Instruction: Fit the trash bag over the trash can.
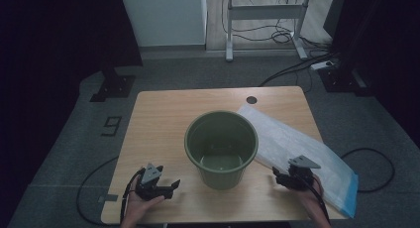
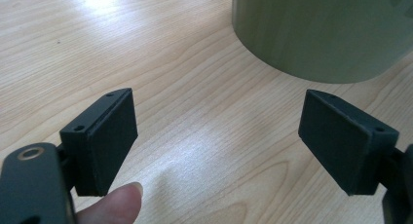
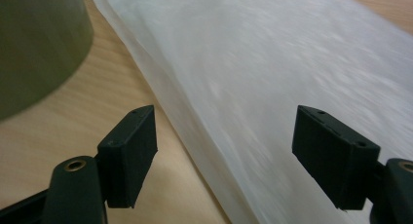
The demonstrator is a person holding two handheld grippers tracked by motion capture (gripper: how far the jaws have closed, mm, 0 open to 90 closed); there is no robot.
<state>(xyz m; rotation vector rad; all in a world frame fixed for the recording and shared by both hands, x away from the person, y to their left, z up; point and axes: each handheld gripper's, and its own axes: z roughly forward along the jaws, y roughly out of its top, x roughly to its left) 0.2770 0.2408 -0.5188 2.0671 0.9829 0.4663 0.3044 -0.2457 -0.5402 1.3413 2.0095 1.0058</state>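
Right gripper (image 3: pixel 225 156) jaws apart, crinkly plastic bag (image 3: pixel 272 78)

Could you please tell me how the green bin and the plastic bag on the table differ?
The bin stands upright at the table's middle; the bag lies flat along the right side, reaching the near right corner. The bin is a dark green, opaque, rigid round tub; the bag is whitish, translucent and limp, with a blue strip at its near end. The bin's mouth is open and it looks empty; the bag is unopened. Neither is held.
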